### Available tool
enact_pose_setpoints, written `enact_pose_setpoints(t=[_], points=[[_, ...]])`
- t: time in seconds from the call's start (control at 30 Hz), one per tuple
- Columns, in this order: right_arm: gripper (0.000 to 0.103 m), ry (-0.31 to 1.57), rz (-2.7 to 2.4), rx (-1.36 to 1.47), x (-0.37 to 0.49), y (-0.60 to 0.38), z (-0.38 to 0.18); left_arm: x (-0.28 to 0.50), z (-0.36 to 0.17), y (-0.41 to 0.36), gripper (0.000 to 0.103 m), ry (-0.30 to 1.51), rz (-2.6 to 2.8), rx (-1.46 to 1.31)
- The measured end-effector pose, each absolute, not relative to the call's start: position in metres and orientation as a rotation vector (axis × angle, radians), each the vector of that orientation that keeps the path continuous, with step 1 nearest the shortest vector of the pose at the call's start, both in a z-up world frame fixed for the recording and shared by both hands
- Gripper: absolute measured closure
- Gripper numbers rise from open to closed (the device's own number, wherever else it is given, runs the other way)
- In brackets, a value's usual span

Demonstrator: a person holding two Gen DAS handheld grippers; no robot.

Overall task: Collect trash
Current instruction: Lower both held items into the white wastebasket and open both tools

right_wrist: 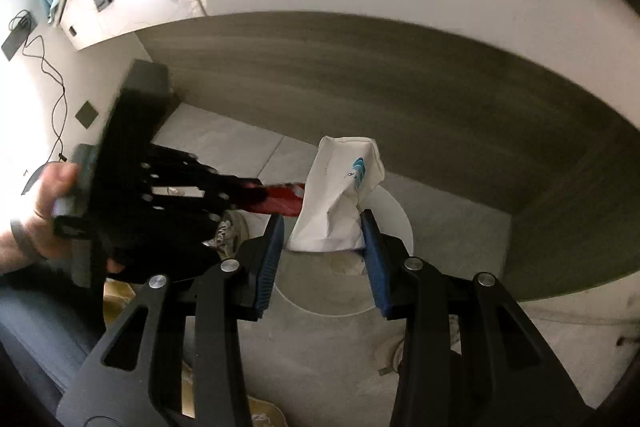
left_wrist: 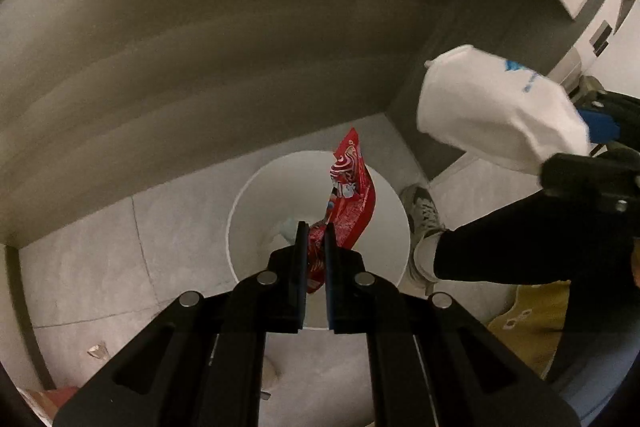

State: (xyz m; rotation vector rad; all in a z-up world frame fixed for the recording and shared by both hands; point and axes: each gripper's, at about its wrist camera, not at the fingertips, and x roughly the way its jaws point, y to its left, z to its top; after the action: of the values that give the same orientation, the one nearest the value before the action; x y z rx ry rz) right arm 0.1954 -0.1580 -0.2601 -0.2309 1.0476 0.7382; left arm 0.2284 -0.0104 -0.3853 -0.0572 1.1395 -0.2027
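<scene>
The left tongs (left_wrist: 316,231) point steeply down, their pads pressed together on the lower end of a red snack wrapper (left_wrist: 352,191), which sticks up from the pinch toward twelve o'clock in the left wrist view and hangs over the mouth of a round white trash bin (left_wrist: 256,203) on the grey tiled floor (left_wrist: 80,259). Something pale lies inside the bin near the tip of the left pad, too small to identify. The right tongs (right_wrist: 324,227) are clamped on a crumpled white paper bag with a blue logo (right_wrist: 344,187); the bag fills the gap between the blue-faced pads and rises toward twelve o'clock in the right wrist view, with the bin's white rim (right_wrist: 396,211) showing below and behind it. In the left wrist view the same white bag (left_wrist: 492,107) appears at about two o'clock, well apart from the wrapper. In the right wrist view the left tool sits at nine o'clock, gripped by a person's bare hand (right_wrist: 44,211), with the red wrapper (right_wrist: 280,201) reaching toward the bag's left edge. A grey sneaker (left_wrist: 424,215) and a dark trouser leg (left_wrist: 520,239) stand at three o'clock, just beside the bin. A dark panel (left_wrist: 200,47) curves behind the bin.
</scene>
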Motion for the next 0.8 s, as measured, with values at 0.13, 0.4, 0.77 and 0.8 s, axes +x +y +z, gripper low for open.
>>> enact_pose_setpoints(t=[0.13, 0.4, 0.77, 0.8], points=[[0.067, 1.075, 0.731, -0.235, 0.198, -0.160, -0.269, 0.231, -0.394, -0.008, 0.018, 1.167, -0.189, -0.056], [0.067, 1.113, 0.717, -0.234, 0.208, -0.159, -0.278, 0.229, -0.391, 0.012, 0.007, 1.171, -0.150, -0.138], [0.066, 1.229, 0.748, -0.329, 0.237, -0.126, -0.334, 0.227, -0.375, 0.031, 0.006, 1.131, -0.101, -0.183], [0.066, 1.240, 0.747, -0.334, 0.237, -0.125, -0.338, 0.227, -0.376, 0.032, 0.006, 1.130, -0.099, -0.183]])
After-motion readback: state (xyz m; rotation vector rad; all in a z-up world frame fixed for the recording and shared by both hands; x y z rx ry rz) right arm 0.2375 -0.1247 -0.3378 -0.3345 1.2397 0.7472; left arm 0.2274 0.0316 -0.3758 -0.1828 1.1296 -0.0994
